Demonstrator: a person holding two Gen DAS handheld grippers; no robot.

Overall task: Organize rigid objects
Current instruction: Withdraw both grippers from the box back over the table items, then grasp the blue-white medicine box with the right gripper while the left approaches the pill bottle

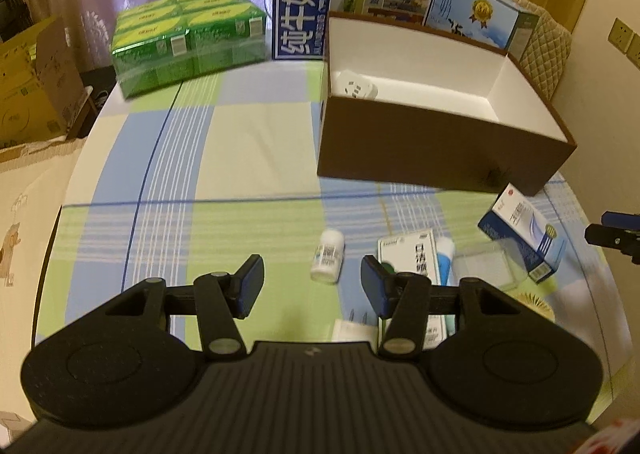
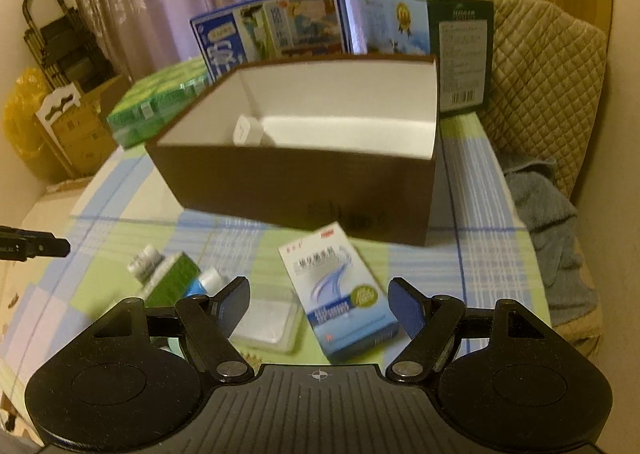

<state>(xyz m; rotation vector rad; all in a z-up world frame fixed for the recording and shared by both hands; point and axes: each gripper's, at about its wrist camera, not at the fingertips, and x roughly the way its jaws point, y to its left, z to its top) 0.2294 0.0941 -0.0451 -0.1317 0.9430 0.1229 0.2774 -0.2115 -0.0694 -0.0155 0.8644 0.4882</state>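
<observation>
A brown box (image 1: 440, 150) with a white inside stands open on the checked tablecloth, and a white plug (image 1: 354, 86) lies in it. In front of it lie a white bottle (image 1: 328, 260), a white carton (image 1: 412, 254), a blue-white tube (image 1: 444, 254), a clear case (image 1: 488, 266) and a blue medicine box (image 1: 520, 234). My left gripper (image 1: 312, 286) is open and holds nothing, with the bottle just beyond its fingertips. My right gripper (image 2: 320, 308) hovers open over the medicine box (image 2: 340, 294), its pads apart from it. The brown box (image 2: 300, 190) stands behind.
Green shrink-wrapped packs (image 1: 188, 38) and tall milk cartons (image 1: 304, 2) stand at the table's back edge behind the brown box. A quilted chair (image 2: 552, 94) with a grey cloth (image 2: 548, 222) is at the right. Cardboard boxes (image 1: 32, 86) sit on the floor at the left.
</observation>
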